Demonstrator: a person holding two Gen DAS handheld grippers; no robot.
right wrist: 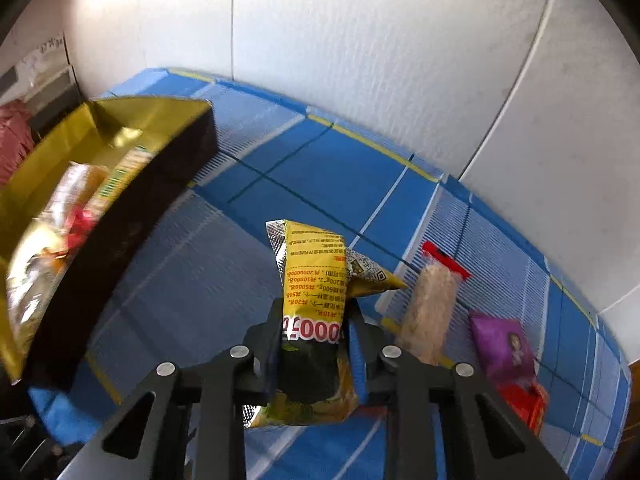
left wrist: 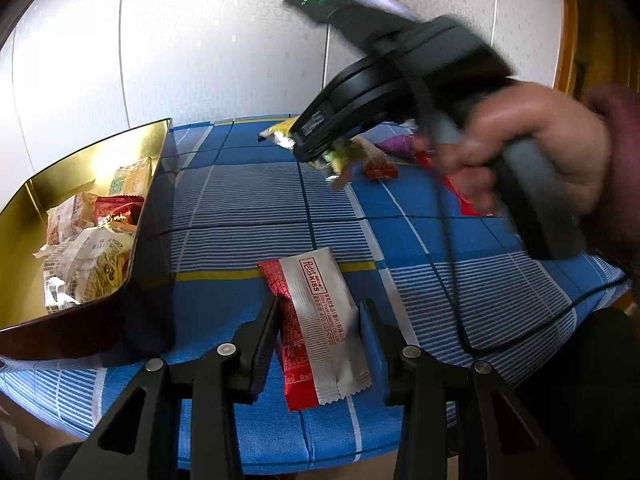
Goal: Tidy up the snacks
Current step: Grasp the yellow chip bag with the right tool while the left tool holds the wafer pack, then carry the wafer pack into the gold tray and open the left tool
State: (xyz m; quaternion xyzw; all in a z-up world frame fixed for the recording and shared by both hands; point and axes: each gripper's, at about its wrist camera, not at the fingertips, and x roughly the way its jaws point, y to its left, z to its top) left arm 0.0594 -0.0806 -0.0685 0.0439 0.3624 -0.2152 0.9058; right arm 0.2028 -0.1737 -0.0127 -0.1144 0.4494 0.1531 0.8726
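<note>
Straddling a red-and-silver snack bar on the blue plaid tablecloth, the left gripper stands spread, one finger on each side of the wrapper and neither clearly pressing it. The bar's long axis runs nearly straight away from the claw, along the fingers, so closing would squeeze it across its narrow width. The gold-lined box, already holding several packets, sits just to the left of this gripper, which looks the nearer of the two to it. The right gripper is pinched on a yellow snack packet, carried above the cloth with the box off to its left. More snacks lie loose on the table's right side: a tan bar with a red end, a purple packet and a red packet.
</note>
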